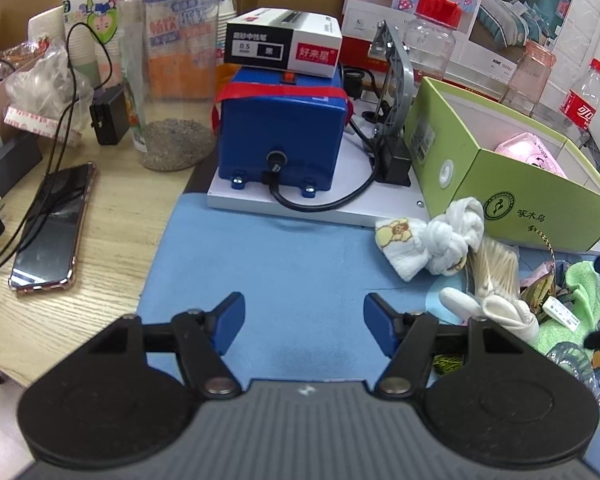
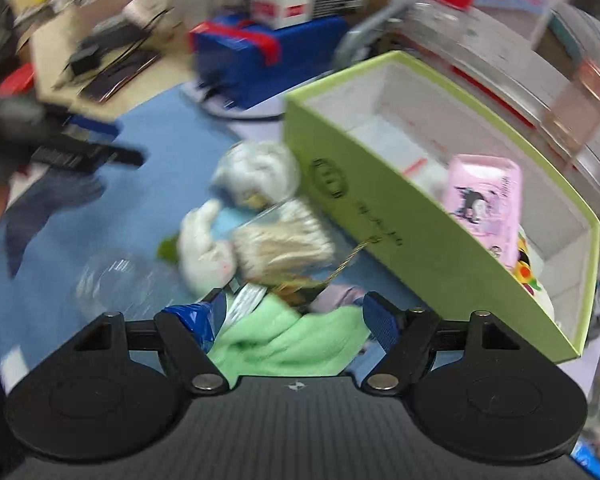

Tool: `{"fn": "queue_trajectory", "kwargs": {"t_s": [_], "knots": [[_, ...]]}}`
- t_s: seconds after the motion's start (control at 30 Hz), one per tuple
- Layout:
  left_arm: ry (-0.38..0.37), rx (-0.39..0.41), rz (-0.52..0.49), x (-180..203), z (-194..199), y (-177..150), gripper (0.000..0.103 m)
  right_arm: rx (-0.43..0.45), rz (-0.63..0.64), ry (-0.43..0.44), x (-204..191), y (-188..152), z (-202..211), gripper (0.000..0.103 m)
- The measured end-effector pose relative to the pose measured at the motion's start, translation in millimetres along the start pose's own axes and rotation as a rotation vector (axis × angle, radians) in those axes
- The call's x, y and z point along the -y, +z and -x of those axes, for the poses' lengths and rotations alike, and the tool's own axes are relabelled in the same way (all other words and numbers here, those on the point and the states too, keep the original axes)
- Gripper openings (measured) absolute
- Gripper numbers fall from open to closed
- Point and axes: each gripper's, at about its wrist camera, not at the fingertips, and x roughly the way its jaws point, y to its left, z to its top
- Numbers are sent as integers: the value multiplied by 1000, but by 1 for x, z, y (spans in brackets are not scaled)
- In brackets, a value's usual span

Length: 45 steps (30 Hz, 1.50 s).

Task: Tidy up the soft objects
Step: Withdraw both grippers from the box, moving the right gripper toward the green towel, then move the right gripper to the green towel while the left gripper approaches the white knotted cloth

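With a pink packet (image 2: pixel 485 204) sitting boxed, the right gripper (image 2: pixel 294 316) is straddling the green cloth (image 2: pixel 284 344), jaws spread, while the left gripper (image 1: pixel 304 322) is hovering released.

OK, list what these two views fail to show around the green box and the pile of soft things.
- Green box: left wrist view hides most of its inside behind the near wall; only a pink pack peeks out.
- Green towel: motion blur in the right wrist view; whether the right hand-held gripper touches it is unclear.
- Pile: far part cut off by the left view's right edge.
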Motion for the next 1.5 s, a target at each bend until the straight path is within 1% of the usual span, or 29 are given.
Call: {"fn": "queue_trajectory", "kwargs": {"t_s": [0.07,0.17,0.27,0.37,0.43,0.47,0.57,0.63,0.7,0.8,0.9,0.93,1.0,1.13,1.17,1.2,1.27,1.3,1.33,1.4,1.5], "knots": [[1,-6,5,0,-3,1,66,-20,62,6,-8,-2,6,61],[-3,-17,3,1,-5,1,66,-42,128,56,-21,-6,8,61],[7,-20,-1,2,-7,1,66,-50,224,57,-37,-13,6,62],[8,-24,2,2,-8,3,66,-80,301,15,-47,-14,-6,62],[7,-26,-3,4,-7,3,66,-71,306,-39,-46,-8,-14,62],[7,-25,-7,5,-6,3,66,-67,291,-46,-42,-5,-17,62],[9,-21,-12,5,-5,3,66,-67,191,-47,-21,1,-20,62],[10,-24,-10,5,-6,3,66,-52,120,-70,-6,-1,-17,63],[8,-33,-5,5,-9,4,66,-27,15,-83,15,-8,-10,63],[-2,-39,-13,7,-9,3,66,-9,-170,-94,54,-24,-7,64],[1,-35,-25,8,-6,3,66,16,-352,-50,93,-50,-3,66],[3,-34,-27,8,-6,3,66,24,-405,-54,104,-60,-1,67],[6,-36,-30,8,-6,4,66,30,-495,-95,122,-81,6,67],[-1,-43,-30,11,-9,6,66,-31,-560,-209,140,-123,13,68],[-2,-43,-32,13,-9,6,66,-42,-580,-224,142,-132,15,68],[-5,-44,-36,15,-10,6,66,-50,-598,-248,142,-141,19,68],[-10,-46,-45,21,-10,7,66,-51,-593,-289,139,-153,25,68],[-12,-47,-50,25,-11,9,66,-34,-588,-305,136,-156,31,68],[-13,-47,-56,28,-11,10,66,4,-593,-316,132,-156,37,68],[-14,-45,-71,35,-10,11,66,90,-606,-305,128,-154,48,68],[-10,-38,-97,42,-7,11,66,200,-619,-316,129,-140,53,68]]}}
